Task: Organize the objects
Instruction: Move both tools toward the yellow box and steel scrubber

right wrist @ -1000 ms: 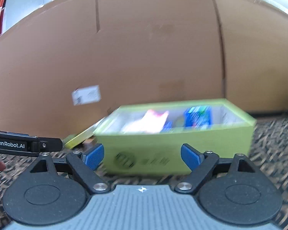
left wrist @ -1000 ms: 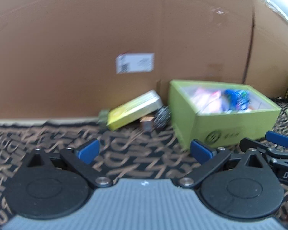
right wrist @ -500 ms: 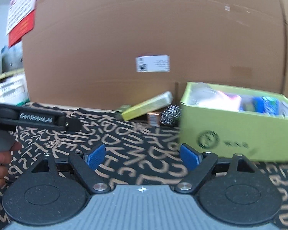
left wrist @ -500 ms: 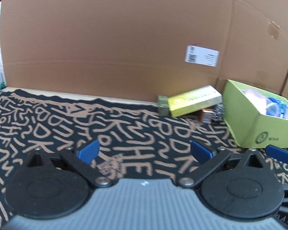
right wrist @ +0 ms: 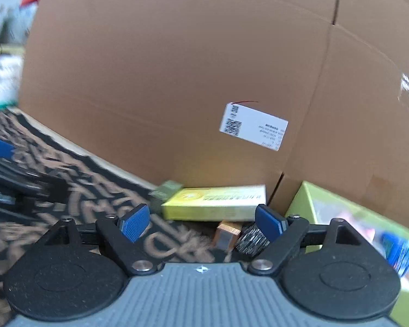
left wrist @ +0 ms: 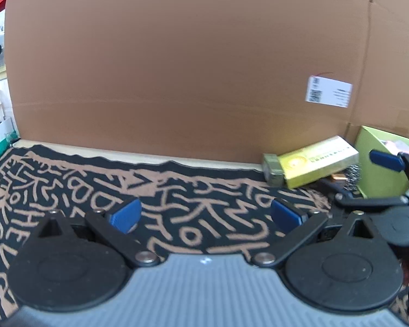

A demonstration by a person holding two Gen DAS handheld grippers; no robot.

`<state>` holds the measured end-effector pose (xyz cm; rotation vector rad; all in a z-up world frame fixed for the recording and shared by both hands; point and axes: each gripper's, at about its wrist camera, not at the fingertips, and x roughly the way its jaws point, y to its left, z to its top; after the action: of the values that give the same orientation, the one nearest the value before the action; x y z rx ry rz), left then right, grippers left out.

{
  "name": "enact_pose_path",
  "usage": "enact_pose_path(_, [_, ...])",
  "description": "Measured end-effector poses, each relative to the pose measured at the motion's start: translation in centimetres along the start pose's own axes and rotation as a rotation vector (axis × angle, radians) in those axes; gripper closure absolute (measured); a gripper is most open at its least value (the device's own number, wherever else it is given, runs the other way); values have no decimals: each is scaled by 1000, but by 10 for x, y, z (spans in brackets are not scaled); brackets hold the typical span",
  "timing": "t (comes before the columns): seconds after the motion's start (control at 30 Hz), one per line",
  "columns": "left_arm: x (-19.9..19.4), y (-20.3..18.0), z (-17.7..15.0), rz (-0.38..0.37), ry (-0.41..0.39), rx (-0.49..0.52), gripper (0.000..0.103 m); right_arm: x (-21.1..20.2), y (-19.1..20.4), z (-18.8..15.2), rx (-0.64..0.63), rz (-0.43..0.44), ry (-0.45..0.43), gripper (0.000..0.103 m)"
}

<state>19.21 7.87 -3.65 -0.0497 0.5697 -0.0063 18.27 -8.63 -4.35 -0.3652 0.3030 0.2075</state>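
both views swung left (off the green box (right wrist: pixel 340 207)); yellow carton (right wrist: pixel 215 201) centred.

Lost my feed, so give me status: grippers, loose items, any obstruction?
Left gripper and right gripper open, empty. Yellow box, copper block, steel scrubber loose beside green bin. Nothing blocking.

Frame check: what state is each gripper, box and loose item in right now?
Left gripper: open, empty.
Right gripper: open, empty.
Green box: open-topped, holding items.
Yellow carton: closed, lying flat against the cardboard wall.
Steel scourer: loose on the patterned cloth.
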Motion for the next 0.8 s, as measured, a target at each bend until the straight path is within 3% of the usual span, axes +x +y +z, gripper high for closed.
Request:
enact_pose_path(0.2, [13, 18, 14, 40, -9, 5, 0, 55, -3, 10, -41, -140, 118, 15])
enact_pose_path(0.23, [15, 20, 15, 41, -8, 5, 0, 60, -5, 11, -34, -140, 135, 10])
enact_pose_path(0.33, [21, 24, 18, 38, -8, 12, 0, 58, -13, 11, 41, -29, 154, 11])
enact_pose_path(0.5, [28, 26, 19, 32, -14, 14, 0, 9, -10, -4, 61, 335, 130, 16])
enact_pose_path(0.53, [29, 25, 19, 24, -14, 14, 0, -1, -9, -6, 48, 356, 112, 16])
enact_pose_path(0.67, [29, 24, 21, -14, -22, 25, 0, -3, -12, 2, -32, 260, 29, 14])
enact_pose_path(0.8, [29, 22, 22, -83, -23, 49, 0, 36, -24, 14, -25, 291, 97, 12])
